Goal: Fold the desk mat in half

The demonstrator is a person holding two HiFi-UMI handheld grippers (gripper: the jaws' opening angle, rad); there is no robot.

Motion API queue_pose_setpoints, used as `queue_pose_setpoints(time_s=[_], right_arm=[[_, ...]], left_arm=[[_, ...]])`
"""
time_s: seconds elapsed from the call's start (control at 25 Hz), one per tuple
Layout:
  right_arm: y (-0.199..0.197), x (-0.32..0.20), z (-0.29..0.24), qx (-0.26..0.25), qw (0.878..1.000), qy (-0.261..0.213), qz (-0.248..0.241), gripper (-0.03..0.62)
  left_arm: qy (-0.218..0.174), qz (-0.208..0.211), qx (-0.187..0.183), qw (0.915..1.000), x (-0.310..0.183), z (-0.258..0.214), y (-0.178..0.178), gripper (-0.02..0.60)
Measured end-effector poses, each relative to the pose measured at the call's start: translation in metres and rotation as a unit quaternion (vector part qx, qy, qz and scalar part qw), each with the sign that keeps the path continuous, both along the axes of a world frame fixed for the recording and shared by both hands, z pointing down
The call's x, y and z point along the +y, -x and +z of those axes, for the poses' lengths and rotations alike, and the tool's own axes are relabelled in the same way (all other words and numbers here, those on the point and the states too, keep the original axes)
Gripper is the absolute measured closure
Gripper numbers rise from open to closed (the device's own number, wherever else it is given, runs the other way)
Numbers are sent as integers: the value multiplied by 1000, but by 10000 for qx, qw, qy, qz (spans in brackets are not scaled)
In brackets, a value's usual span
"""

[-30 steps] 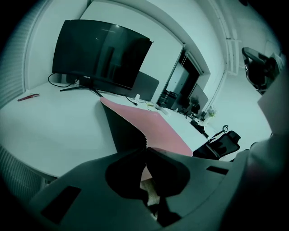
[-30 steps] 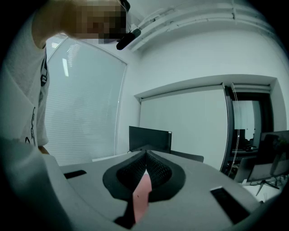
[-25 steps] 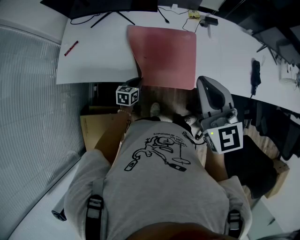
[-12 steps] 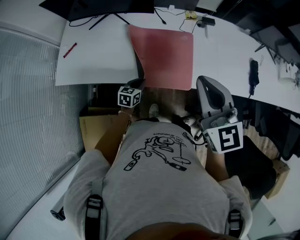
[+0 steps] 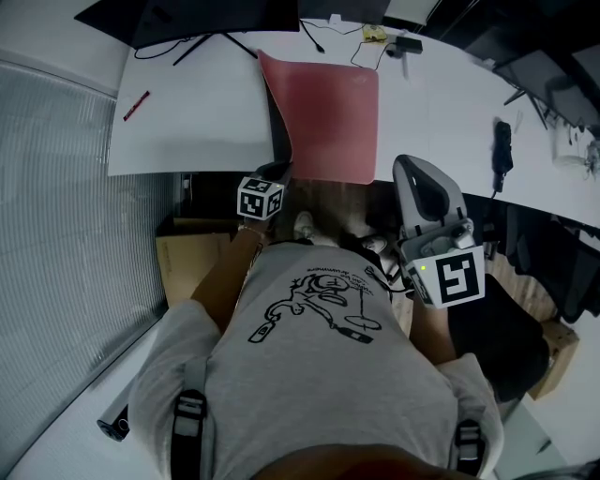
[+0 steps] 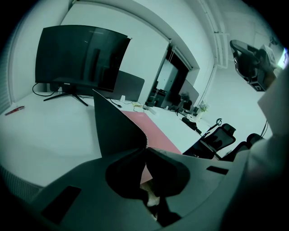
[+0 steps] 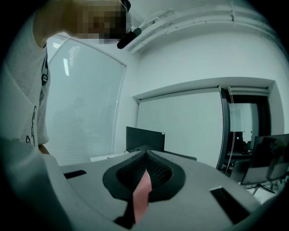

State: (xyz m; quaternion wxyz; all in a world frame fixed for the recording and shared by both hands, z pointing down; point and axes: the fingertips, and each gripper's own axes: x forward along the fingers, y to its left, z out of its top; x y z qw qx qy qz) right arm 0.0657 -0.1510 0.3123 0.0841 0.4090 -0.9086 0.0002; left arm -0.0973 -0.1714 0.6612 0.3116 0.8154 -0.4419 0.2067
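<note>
The pink desk mat (image 5: 328,108) lies on the white desk (image 5: 197,122), its near edge hanging past the desk edge. My left gripper (image 5: 279,172) is shut on the mat's near left corner. That side is lifted, and its dark underside (image 5: 278,131) shows. In the left gripper view the dark underside (image 6: 115,128) rises from the shut left gripper (image 6: 145,151), with the pink top (image 6: 156,137) beside it. My right gripper (image 5: 405,167) stands by the near right corner. In its own view the right gripper (image 7: 146,158) is shut on a pink strip of mat (image 7: 143,194).
A dark monitor (image 5: 202,19) stands at the desk's back, with cables (image 5: 375,37) beside it. A red pen (image 5: 136,105) lies at the left, a black object (image 5: 502,145) at the right. A cardboard box (image 5: 192,258) sits under the desk. Office chairs (image 6: 216,135) stand beyond.
The mat's left side has lifted further and shows more dark underside, so the pink face looks narrower. The left gripper shifted slightly. The right gripper has barely moved.
</note>
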Motion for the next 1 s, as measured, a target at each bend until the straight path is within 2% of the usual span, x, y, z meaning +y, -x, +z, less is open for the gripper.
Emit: queue_pose_setpoints(time_s=[0.4, 1.0], right_arm=[[-33, -5, -2, -6, 10000, -4, 43, 588], [-74, -14, -6, -95, 9999, 0, 76, 586]], left_arm=[[13, 71, 76, 9999, -5, -4, -36, 549], [113, 225, -41, 9997, -7, -5, -78, 549]])
